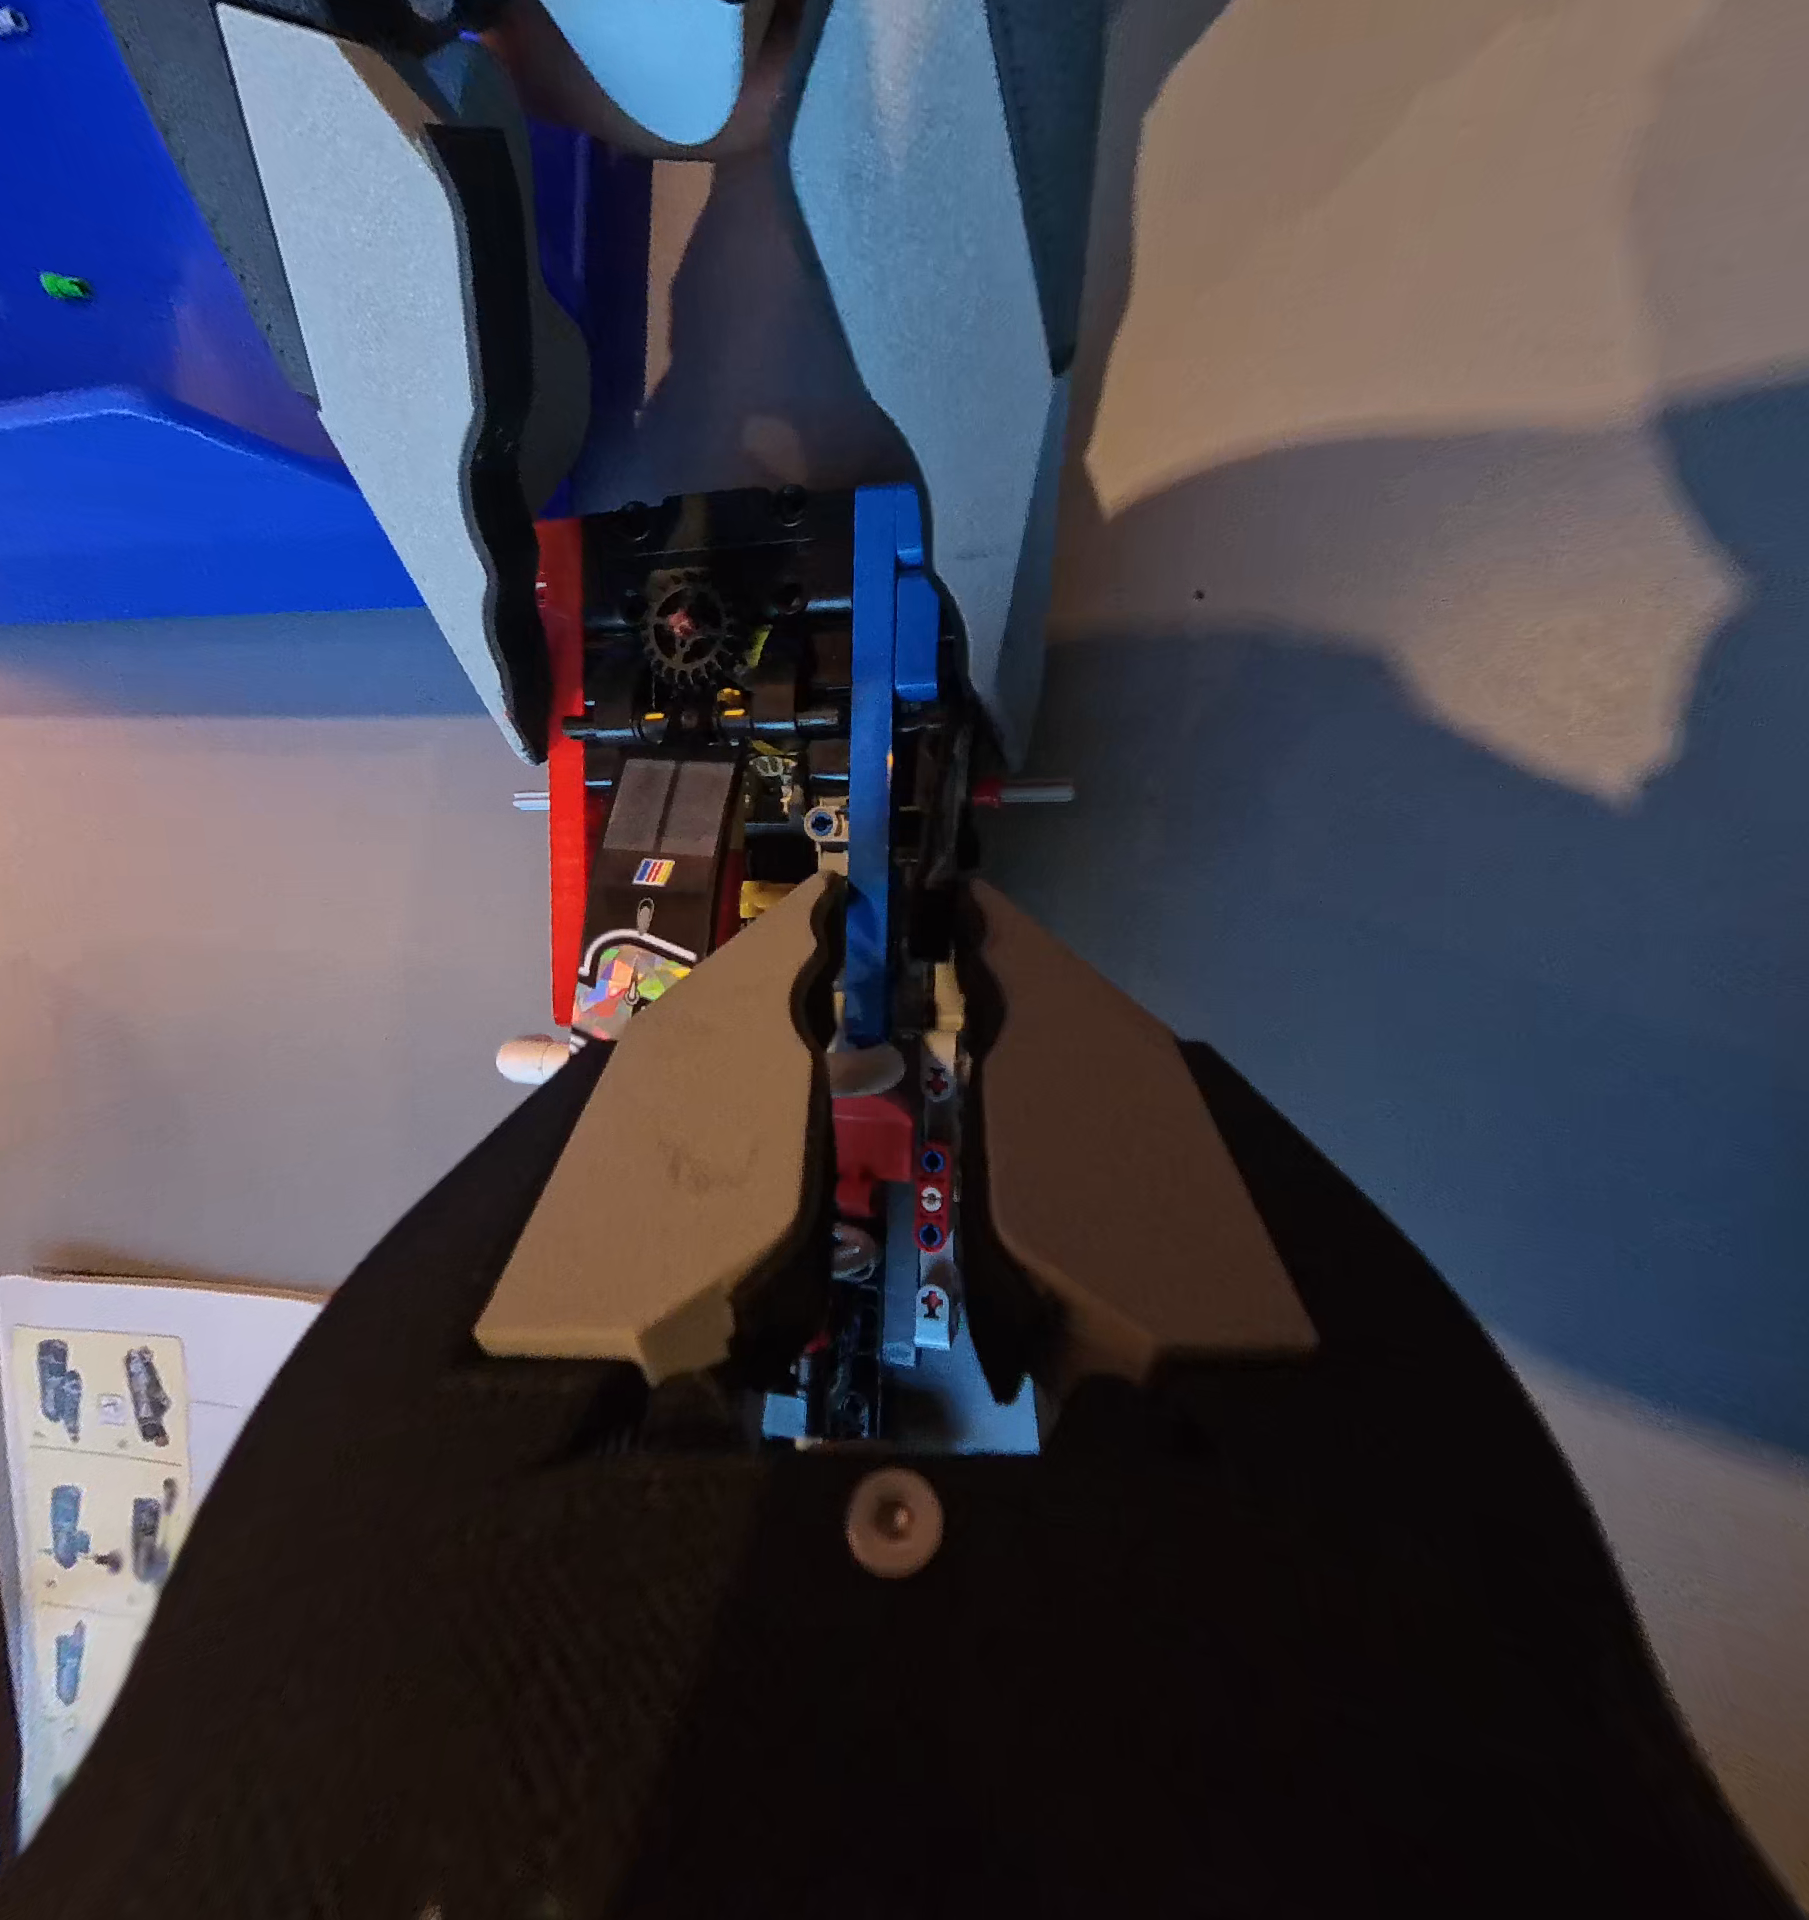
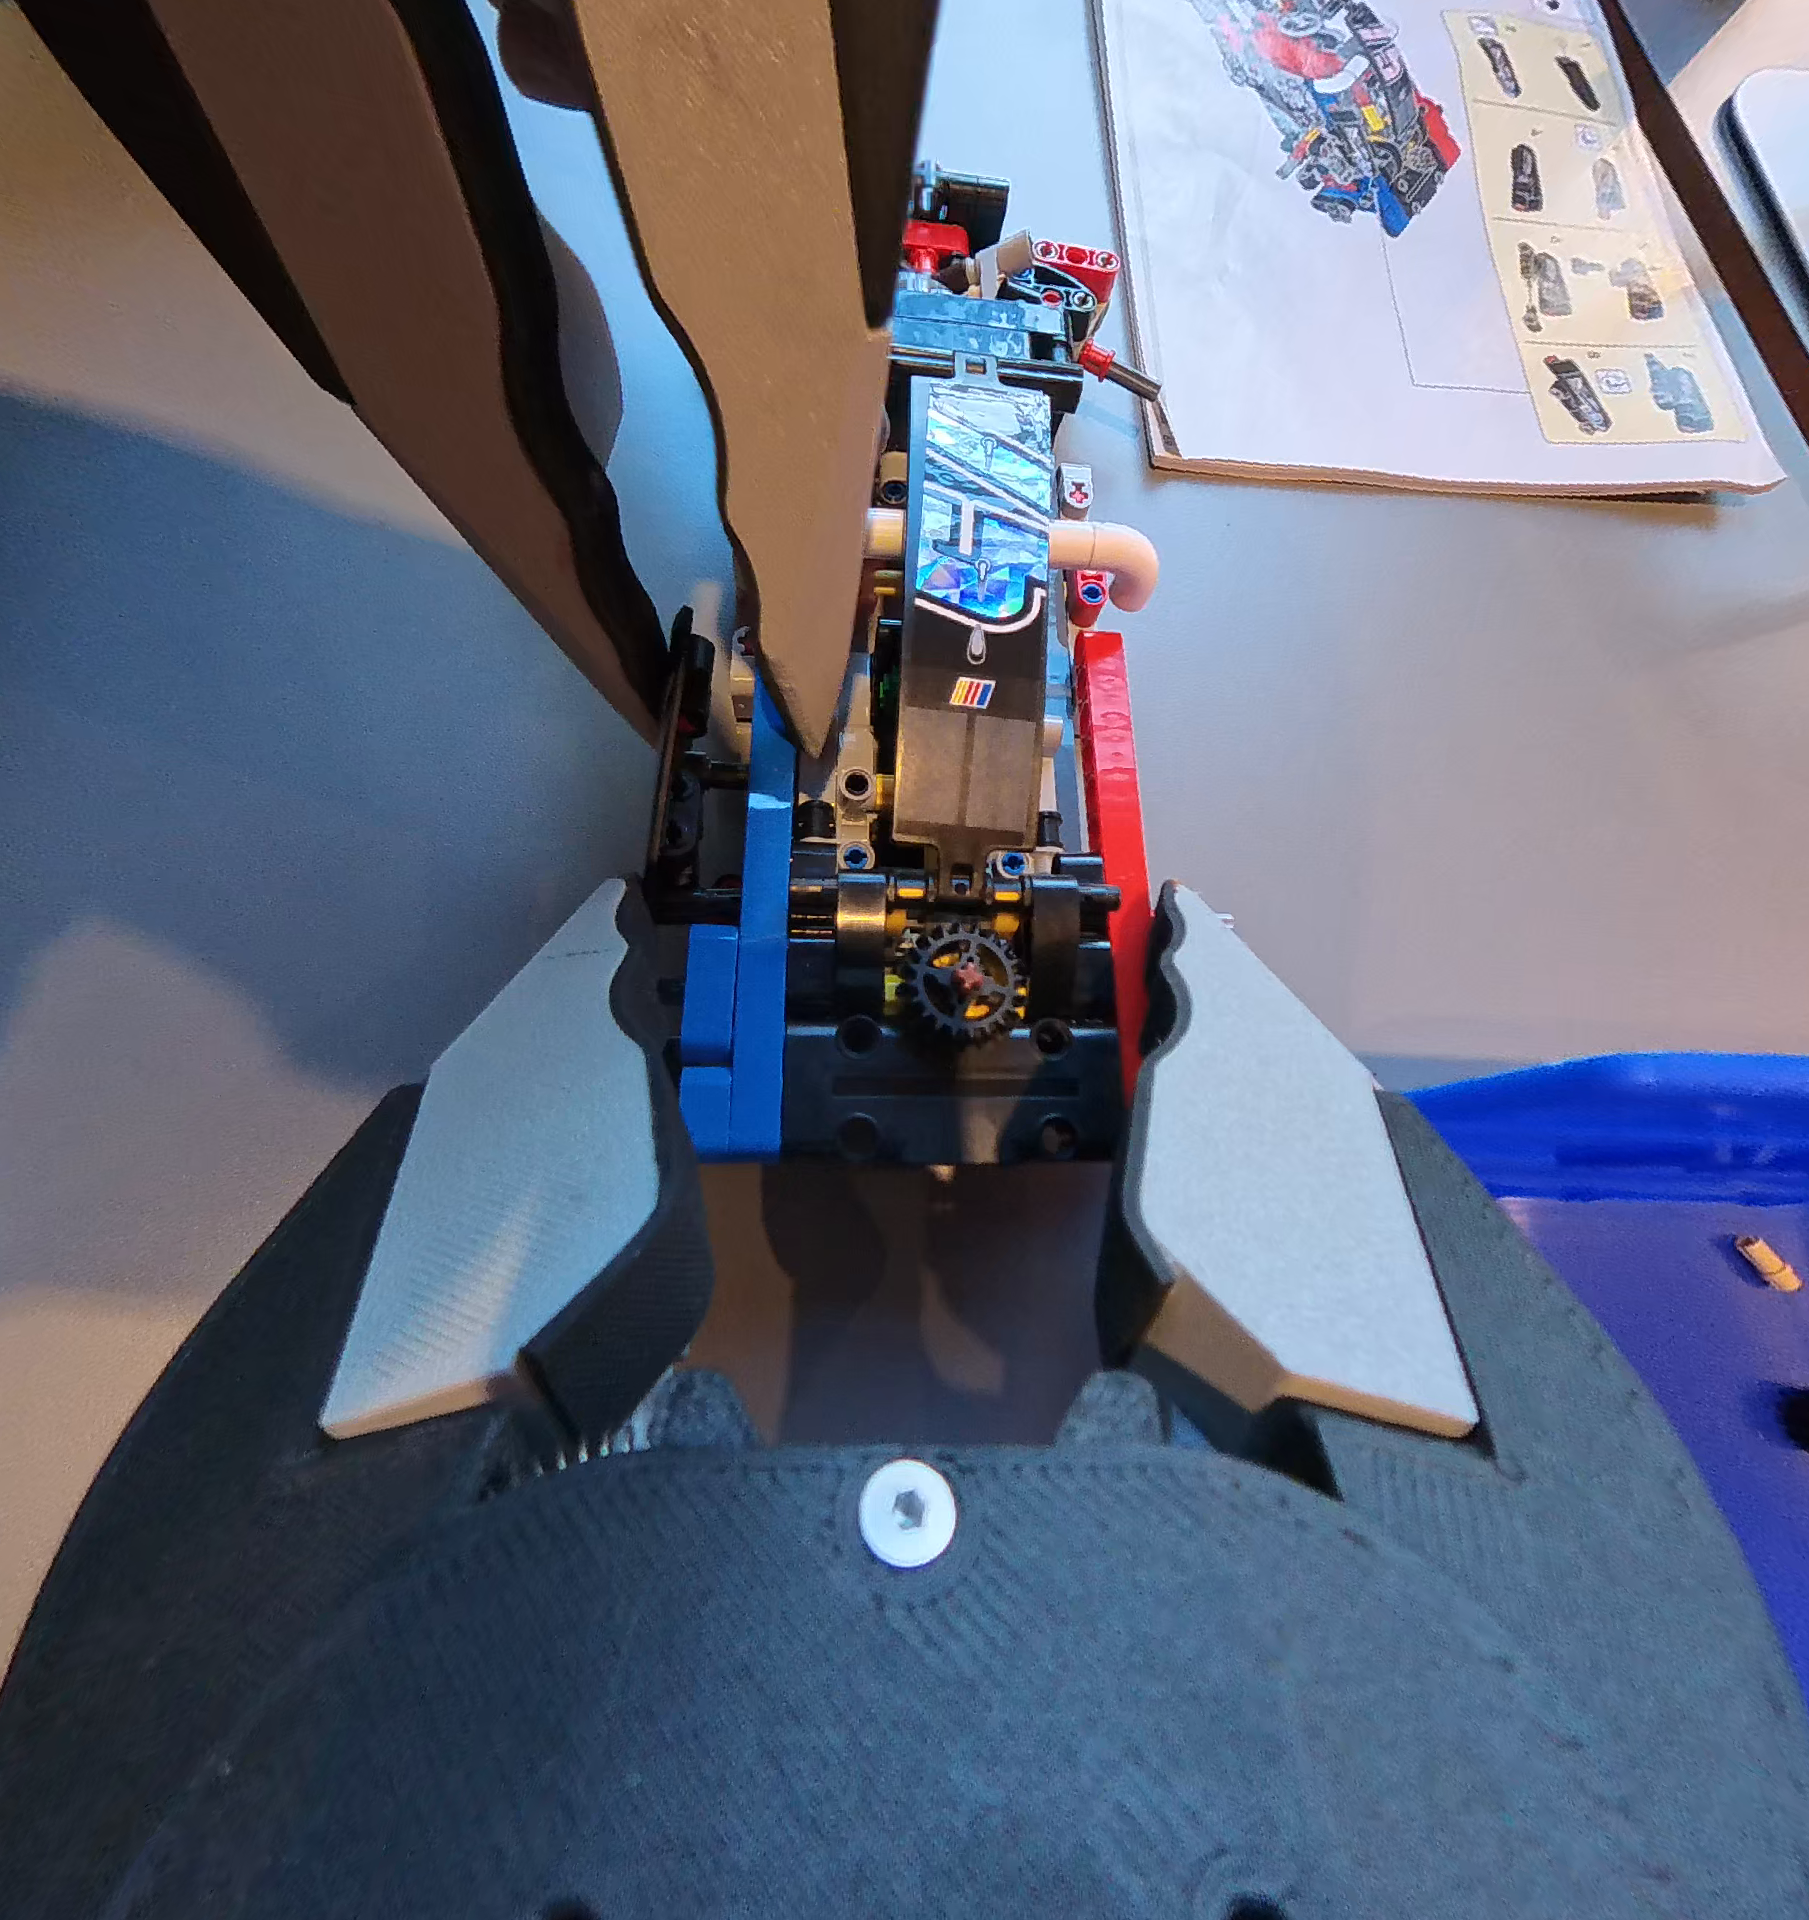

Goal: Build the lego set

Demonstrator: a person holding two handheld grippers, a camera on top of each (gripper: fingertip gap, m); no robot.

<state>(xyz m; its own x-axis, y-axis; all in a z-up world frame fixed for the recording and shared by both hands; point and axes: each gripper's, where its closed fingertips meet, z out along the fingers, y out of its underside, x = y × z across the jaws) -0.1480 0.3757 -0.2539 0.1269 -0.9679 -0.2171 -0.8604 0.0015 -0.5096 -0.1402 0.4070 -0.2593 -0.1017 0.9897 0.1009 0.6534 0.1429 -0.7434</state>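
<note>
Grey counter (image 2: 1399,779) carries a booklet (image 2: 1295,312) and blue bin (image 2: 1658,1299). Both claws clamp the lego car (image 2: 941,831): right claw (image 2: 889,956) across its end, left claw (image 1: 895,935) apparently pinching its blue side.

- The lego model (image 2: 941,935) is mostly black, with a blue side beam (image 2: 765,914) and a red side beam (image 2: 1113,769).
- Its curved black panel (image 2: 978,665) bears an iridescent, mosaic-like sticker and a small striped patch in blue, red and yellow.
- A black gear (image 2: 962,982) has a dark red hub.
- The left hand-held gripper (image 1: 895,935) has tan fingers on a black body.
- The right hand-held gripper (image 2: 889,956) has pale grey fingers with black pads.
- The tray (image 2: 1658,1247) is bright blue.
- The bench (image 2: 1451,779) is pale grey.
</note>
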